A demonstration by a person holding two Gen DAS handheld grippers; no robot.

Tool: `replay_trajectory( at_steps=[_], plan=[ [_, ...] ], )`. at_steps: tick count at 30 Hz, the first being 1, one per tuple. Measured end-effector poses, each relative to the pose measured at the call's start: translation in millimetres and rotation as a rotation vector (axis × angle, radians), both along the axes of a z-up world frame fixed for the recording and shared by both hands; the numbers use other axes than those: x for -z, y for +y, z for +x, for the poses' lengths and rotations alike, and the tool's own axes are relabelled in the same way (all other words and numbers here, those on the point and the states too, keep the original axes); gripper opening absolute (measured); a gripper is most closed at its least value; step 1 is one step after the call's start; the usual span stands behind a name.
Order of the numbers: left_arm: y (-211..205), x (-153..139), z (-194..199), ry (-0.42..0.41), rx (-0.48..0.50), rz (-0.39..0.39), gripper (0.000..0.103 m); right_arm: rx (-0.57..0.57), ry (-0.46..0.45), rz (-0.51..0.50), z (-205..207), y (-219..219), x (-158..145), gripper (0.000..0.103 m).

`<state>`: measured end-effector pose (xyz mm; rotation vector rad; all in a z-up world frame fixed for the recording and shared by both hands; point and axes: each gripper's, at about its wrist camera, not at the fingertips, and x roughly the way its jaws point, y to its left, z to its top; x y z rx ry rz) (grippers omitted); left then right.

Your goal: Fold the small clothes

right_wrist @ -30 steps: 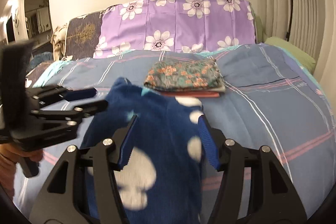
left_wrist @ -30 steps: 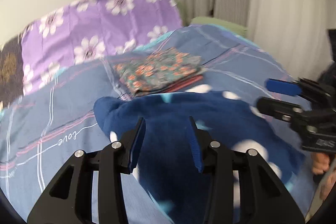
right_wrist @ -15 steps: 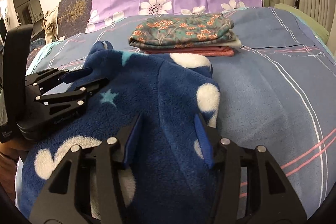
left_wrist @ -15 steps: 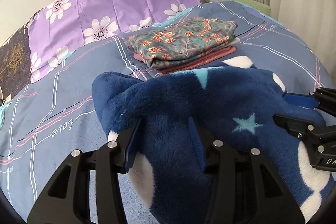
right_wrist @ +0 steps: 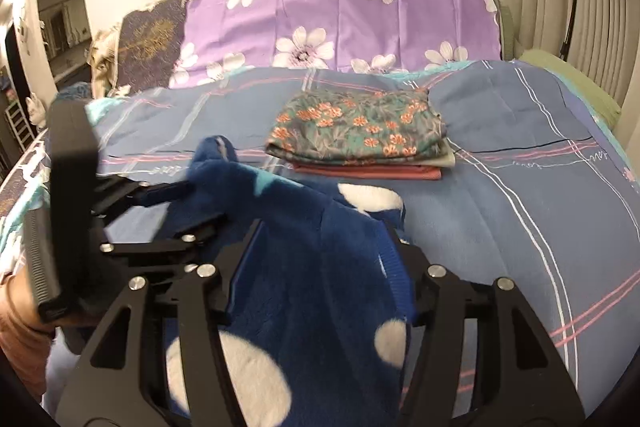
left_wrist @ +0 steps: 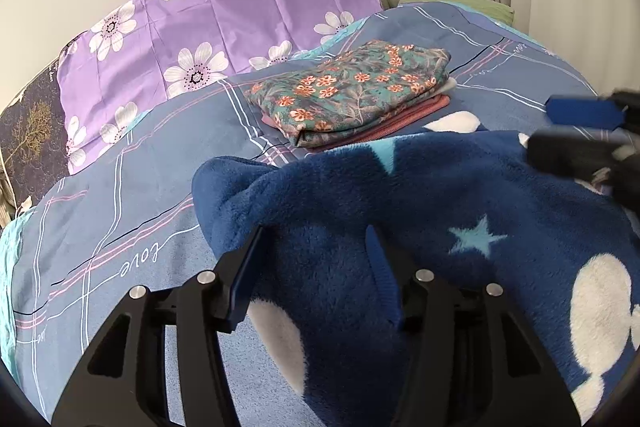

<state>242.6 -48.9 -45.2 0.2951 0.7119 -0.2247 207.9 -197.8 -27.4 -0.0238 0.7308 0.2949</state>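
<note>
Left wrist view: fleece point(left_wrist: 420, 195) under both grippers, jaws parting.

Item: blue fleece with white spots and pale stars, lying on the bedspread point(left_wrist: 132, 187) directly ahead of and beneath the left gripper point(left_wrist: 312, 267); its long axis looks to run crosswise, from one gripper to the other. Left jaws are opening, fleece bunched between them, pads seemingly no longer pressing. Right gripper point(right_wrist: 320, 255), on the other side of the same garment, is likewise opening over fleece. Each hand is nearest its own end. Beyond: folded stack point(left_wrist: 356, 91), floral piece on top, just past the fleece's far edge, nearly touching it, so any forward fold would crowd it. Purple flowered pillow point(left_wrist: 224, 23) further back.
</note>
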Motion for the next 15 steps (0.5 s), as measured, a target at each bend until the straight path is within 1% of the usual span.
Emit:
replay_trajectory(
  at_steps=[2,3,5,7,8,9,10,11,12,13,14,15],
  plan=[
    [2.7,-1.1,0.2,-0.002,-0.001,-0.01,0.058,0.006,0.107,0.005,15.1,-1.1,33.0,0.058],
    [4.7,-2.9,0.3,-0.001,0.003,-0.022,0.062,0.012,0.105,0.016,16.2,-3.3,38.9,0.058],
    [10.6,-12.4,1.3,-0.016,0.016,-0.062,0.063,0.012,0.101,0.046,14.6,-9.1,37.6,0.058],
    [18.5,-23.0,7.4,-0.065,0.002,-0.087,0.063,0.009,0.095,0.025,13.6,-5.9,37.1,0.058],
    [20.6,-23.5,12.1,-0.068,-0.006,-0.09,0.063,0.011,0.091,0.012,13.5,-3.4,37.4,0.058],
    [22.5,-20.9,19.6,-0.055,-0.015,-0.09,0.058,0.011,0.089,0.006,12.9,-2.3,37.0,0.058],
    [22.8,-8.8,32.3,-0.01,-0.02,-0.069,0.052,0.01,0.087,0.004,12.5,-1.9,37.4,0.058],
    [20.8,9.8,43.6,0.032,-0.012,-0.035,0.053,0.01,0.089,0.009,14.0,-2.4,38.5,0.058],
    [20.6,24.4,48.8,0.032,0.006,-0.049,0.053,0.014,0.098,0.015,17.1,-3.4,41.9,0.059],
    [23.7,28.2,50.7,0.029,0.002,-0.086,0.053,0.018,0.107,0.021,20.7,-5.0,44.4,0.059],
    [26.3,28.3,52.6,0.042,-0.02,-0.119,0.053,0.017,0.114,0.032,23.9,-7.0,45.3,0.059],
    [24.8,27.3,52.0,0.041,-0.027,-0.11,0.053,0.015,0.119,0.039,25.3,-8.7,45.4,0.059]
  ],
)
